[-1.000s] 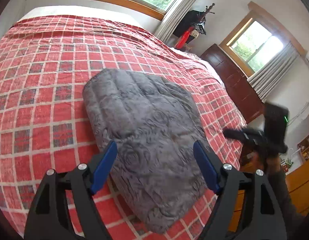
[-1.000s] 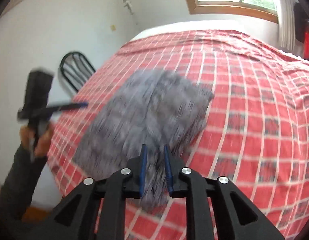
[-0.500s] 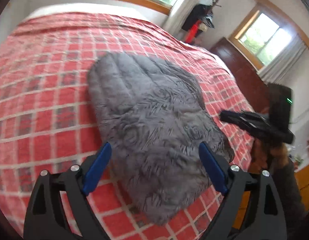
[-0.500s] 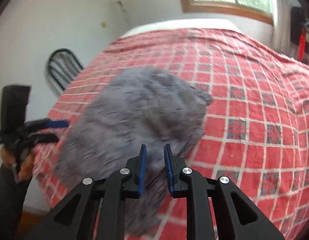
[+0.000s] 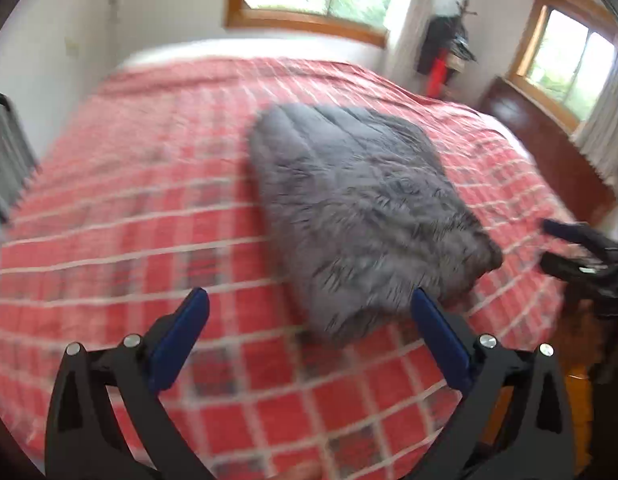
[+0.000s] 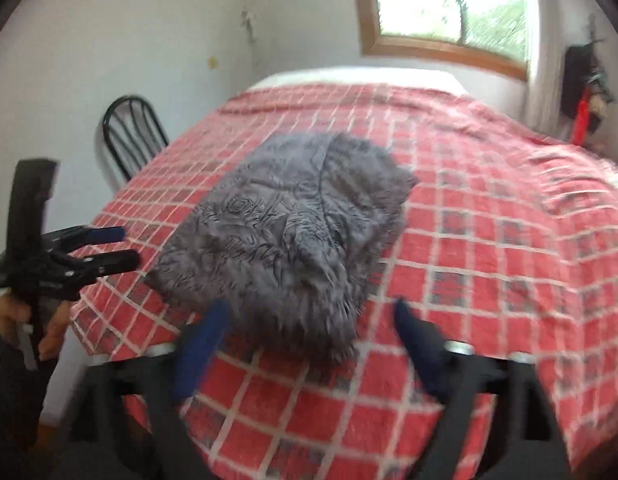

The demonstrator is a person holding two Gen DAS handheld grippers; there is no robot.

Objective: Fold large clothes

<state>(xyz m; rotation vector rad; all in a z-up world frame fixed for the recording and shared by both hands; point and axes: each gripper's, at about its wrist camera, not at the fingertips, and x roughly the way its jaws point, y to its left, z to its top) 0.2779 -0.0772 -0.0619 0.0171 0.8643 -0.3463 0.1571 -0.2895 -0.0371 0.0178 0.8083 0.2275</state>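
Across the red plaid bed (image 5: pixel 121 216), your grey fleece garment (image 5: pixel 365 216) lies folded into a thick oblong near the bed's near-right corner, its long axis running from the near edge toward the far window, narrower end nearest you. Your right gripper (image 6: pixel 309 344), pinched on it half a second ago, now stands spread wide and empty, so the fold looks set down and finished. Your left gripper (image 5: pixel 309 336) is spread too, holding nothing, just short of the bundle.
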